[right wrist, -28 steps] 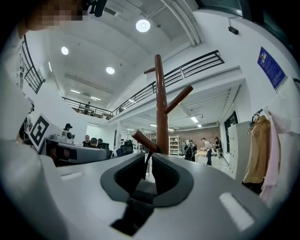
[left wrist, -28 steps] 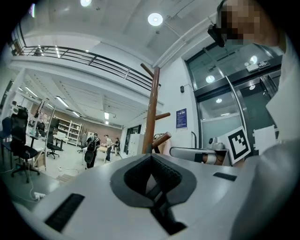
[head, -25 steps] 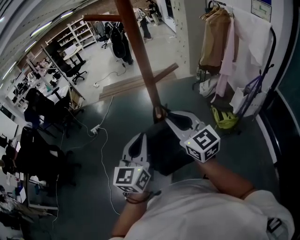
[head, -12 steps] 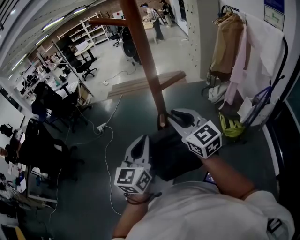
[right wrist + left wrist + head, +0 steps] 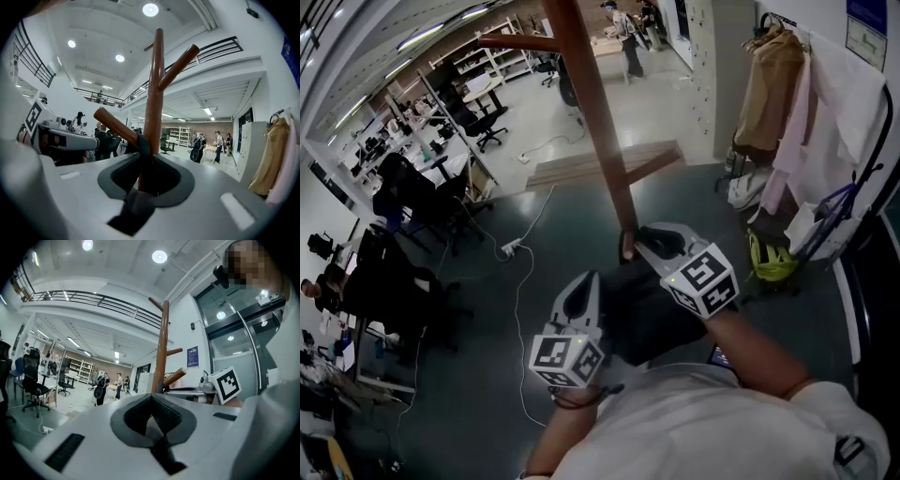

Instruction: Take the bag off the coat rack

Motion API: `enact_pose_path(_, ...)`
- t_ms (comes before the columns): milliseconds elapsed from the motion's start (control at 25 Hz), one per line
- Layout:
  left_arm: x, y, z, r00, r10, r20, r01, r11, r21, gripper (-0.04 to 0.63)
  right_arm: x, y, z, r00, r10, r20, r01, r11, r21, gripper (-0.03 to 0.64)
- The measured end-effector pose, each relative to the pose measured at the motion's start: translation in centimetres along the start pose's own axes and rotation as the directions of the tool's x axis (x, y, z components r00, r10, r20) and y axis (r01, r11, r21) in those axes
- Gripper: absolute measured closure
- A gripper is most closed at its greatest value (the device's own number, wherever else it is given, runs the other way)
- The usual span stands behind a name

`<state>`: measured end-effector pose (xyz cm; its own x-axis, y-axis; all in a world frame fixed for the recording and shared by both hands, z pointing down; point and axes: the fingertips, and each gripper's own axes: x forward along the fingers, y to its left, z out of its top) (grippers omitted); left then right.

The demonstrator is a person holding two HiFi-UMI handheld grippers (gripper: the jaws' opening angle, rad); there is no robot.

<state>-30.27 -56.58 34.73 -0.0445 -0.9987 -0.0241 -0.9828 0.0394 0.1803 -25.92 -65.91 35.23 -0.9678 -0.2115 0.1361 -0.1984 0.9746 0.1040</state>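
A brown wooden coat rack point(image 5: 595, 122) rises in front of me. A black bag point(image 5: 642, 314) hangs low against it, between my two grippers. Its dark strap point(image 5: 142, 143) loops over a slanting peg point(image 5: 115, 124) and runs down into my right gripper point(image 5: 645, 239), which is shut on it right at the pole. My left gripper point(image 5: 581, 279) sits at the bag's left side, jaws shut, with nothing visibly between them. In the left gripper view the rack point(image 5: 161, 357) stands ahead, with the right gripper's marker cube point(image 5: 225, 384) beside it.
A clothes rail with hanging coats point(image 5: 778, 94) stands at the right, with a yellow-green item point(image 5: 769, 258) on the floor below. Wooden planks point(image 5: 600, 164) lie behind the rack. A cable and power strip point(image 5: 511, 248) cross the floor at left, near desks and chairs point(image 5: 403, 206).
The head view has shifted a little, so the rack and room sit lower and further right. Both grippers keep the same stance at the bag and peg.
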Motion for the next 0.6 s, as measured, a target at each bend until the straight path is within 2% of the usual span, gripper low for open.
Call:
enact_pose_path(160,-0.2,0.0,-0.1,1.000,0.005,-0.001,-0.005,1.000,-0.001,0.589,-0.2,0.0,0.3,0.999,-0.018,0.026,0.019,1.000,-0.010,0.554)
enact_pose_path(440,-1.1,-0.6,0.4,1.000,0.008,0.028,-0.008,1.000,0.004,0.589,-1.1,0.0,0.5,0.997,-0.010,0.072,0.003,0.996,0.087,0.584)
enact_pose_path(600,-2.3,-0.9,1.1,0.999,0.007,0.047,-0.007,1.000,0.010,0.589,-1.9,0.6,1.1,0.995,-0.016,0.097,0.006,0.994,0.111,0.588)
